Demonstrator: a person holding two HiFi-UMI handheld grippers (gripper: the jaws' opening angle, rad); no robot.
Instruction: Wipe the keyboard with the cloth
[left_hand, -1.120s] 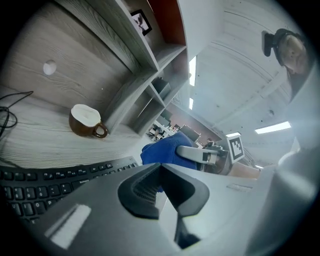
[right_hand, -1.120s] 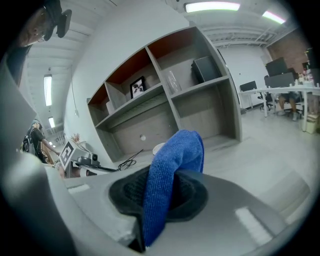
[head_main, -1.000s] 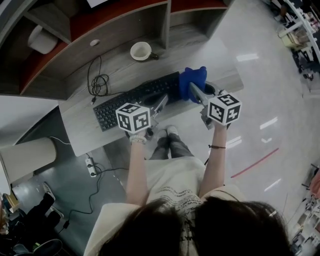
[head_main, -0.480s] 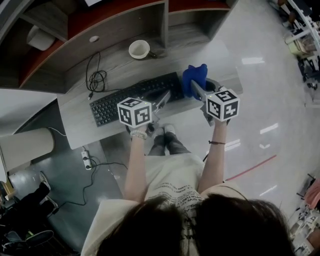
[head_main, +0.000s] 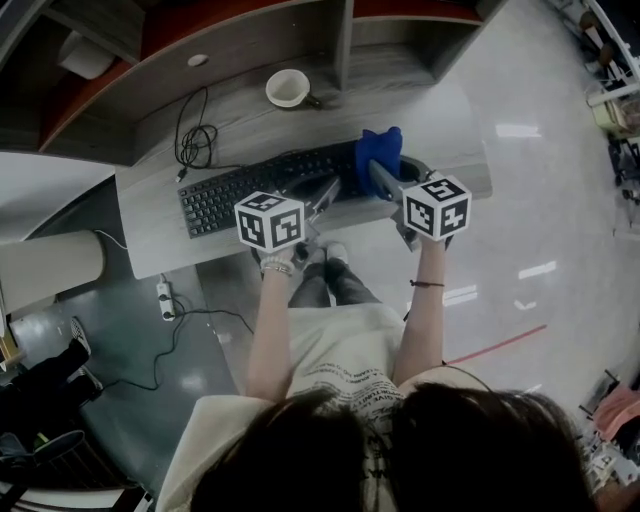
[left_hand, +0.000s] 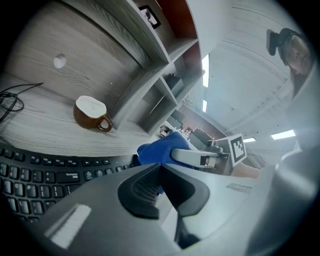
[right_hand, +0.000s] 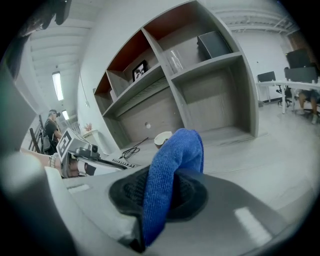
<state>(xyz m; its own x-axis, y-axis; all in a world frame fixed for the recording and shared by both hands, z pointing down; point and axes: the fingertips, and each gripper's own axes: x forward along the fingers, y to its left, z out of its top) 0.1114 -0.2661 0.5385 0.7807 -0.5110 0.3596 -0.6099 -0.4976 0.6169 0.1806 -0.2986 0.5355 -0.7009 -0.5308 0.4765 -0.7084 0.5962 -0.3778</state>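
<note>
A black keyboard (head_main: 262, 188) lies on the grey desk (head_main: 450, 120). In the head view, my right gripper (head_main: 381, 178) is shut on a blue cloth (head_main: 378, 150), which stands up at the keyboard's right end. The right gripper view shows the cloth (right_hand: 172, 167) pinched between the jaws of my right gripper (right_hand: 159, 197) and folding over them. My left gripper (head_main: 326, 194) hovers over the keyboard's front right part, shut with nothing in it. In the left gripper view, the keyboard (left_hand: 45, 172) lies to the left below my left gripper (left_hand: 160, 170), and the cloth (left_hand: 156, 150) is just beyond.
A brown cup (head_main: 288, 88) with a white inside stands behind the keyboard, and a coiled black cable (head_main: 195, 148) lies at the back left. Shelving (head_main: 340, 40) rises behind the desk. The desk's front edge runs just below the grippers.
The head camera has shifted a little. Both grippers and the cloth stay in nearly the same place by the keyboard's right end.
</note>
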